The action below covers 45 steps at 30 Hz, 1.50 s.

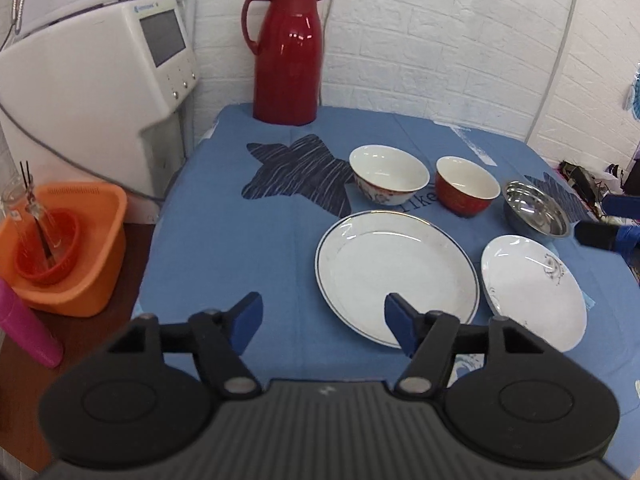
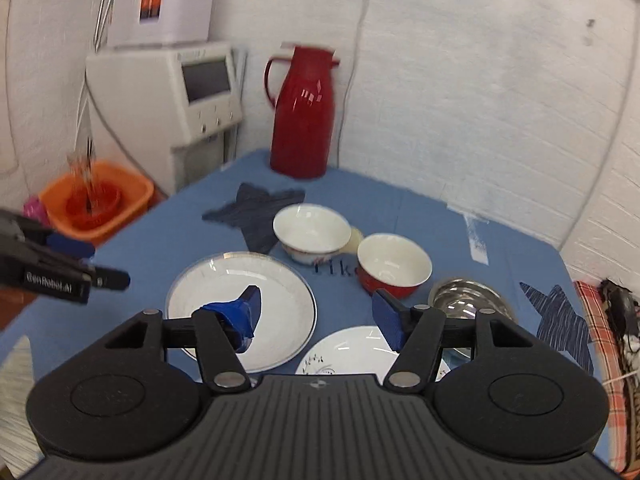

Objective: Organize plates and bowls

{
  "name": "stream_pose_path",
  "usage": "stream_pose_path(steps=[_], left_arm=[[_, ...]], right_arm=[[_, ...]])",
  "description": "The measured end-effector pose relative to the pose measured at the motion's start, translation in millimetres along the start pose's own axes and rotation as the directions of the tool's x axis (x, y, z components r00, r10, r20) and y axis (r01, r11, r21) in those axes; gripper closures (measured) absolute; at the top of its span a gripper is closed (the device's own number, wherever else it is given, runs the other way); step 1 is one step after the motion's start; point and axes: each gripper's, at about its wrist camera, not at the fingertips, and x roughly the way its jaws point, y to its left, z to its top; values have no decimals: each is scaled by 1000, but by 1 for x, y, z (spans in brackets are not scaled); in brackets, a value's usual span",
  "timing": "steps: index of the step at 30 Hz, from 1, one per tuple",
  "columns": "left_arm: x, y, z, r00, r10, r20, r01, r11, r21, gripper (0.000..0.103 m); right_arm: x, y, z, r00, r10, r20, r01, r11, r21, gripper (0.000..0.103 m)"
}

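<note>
Both tools are spread wide and hold nothing. The left tool (image 1: 323, 322) hangs over the near edge of the desk (image 1: 224, 248), with the large plate (image 1: 396, 276) just ahead and to its right; one blue pad overlaps the plate's near rim in the left wrist view. The right tool (image 2: 316, 316) hovers above the near side, the small plate (image 2: 352, 350) directly under it and the large plate ahead to its left.

Beyond the plates sit three bowls in a row: the white bowl (image 1: 389, 174), the red bowl (image 1: 467, 186) and the steel bowl (image 1: 535, 209), which lies nearest the right tool and just beside the small plate.

Nothing looks stacked yet, so I judge the sorting has barely begun.

The risks are plain. Plates lie flat on the cloth, so a pad may slide over the glazed rim instead of getting under it, or drag the cloth and shift the bowls. The small plate and steel bowl are close enough that lifting one could knock the other. Glazed ware gripped at one edge may tilt and slip. The two tools work near each other and could collide over the large plate. The red jug (image 1: 287, 56) stands well beyond, out of harm.
</note>
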Motion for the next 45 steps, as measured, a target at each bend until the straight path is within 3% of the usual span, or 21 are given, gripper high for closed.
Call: stream_pose_path(steps=[4, 7, 10, 15, 19, 23, 26, 31, 34, 37, 40, 45], left_arm=[[50, 11, 13, 993, -25, -117, 17, 998, -66, 36], [78, 21, 17, 981, -79, -178, 55, 989, -140, 36], [95, 17, 22, 979, -63, -193, 41, 992, -119, 36], [116, 13, 24, 974, -52, -219, 32, 995, -97, 36], [123, 11, 20, 971, -46, -236, 27, 996, -83, 36], [127, -3, 16, 973, 12, -229, -12, 1000, -2, 36], [133, -13, 14, 974, 25, -227, -17, 999, 34, 36], [132, -16, 12, 977, 11, -214, -10, 1000, 8, 37], [130, -16, 14, 977, -16, -212, 12, 1000, -21, 69], [130, -10, 18, 975, -11, -223, -4, 998, -64, 79], [128, 1, 20, 973, -23, -229, -3, 993, -115, 79], [120, 10, 20, 975, 1, -224, -23, 995, -93, 79]], right_arm=[[79, -23, 12, 974, 131, -185, -93, 976, 199, 56], [130, -27, 16, 949, 116, -292, -60, 979, 194, 56], [160, -28, 17, 938, 87, -334, -21, 981, 195, 55], [185, -15, 19, 925, 151, -348, -82, 976, 204, 55], [201, -11, 6, 900, 150, -410, -55, 971, 233, 55], [197, -10, 1, 905, 185, -384, -87, 962, 258, 53], [193, -8, -1, 901, 257, -349, -160, 946, 283, 53], [187, -2, -5, 919, 222, -327, -155, 964, 217, 57], [184, -5, -8, 928, 213, -306, -155, 967, 202, 66], [182, -18, -10, 925, 244, -290, -160, 945, 284, 74], [183, -16, -13, 914, 290, -283, -190, 924, 332, 74], [180, -5, -15, 901, 336, -275, -217, 897, 384, 71]])
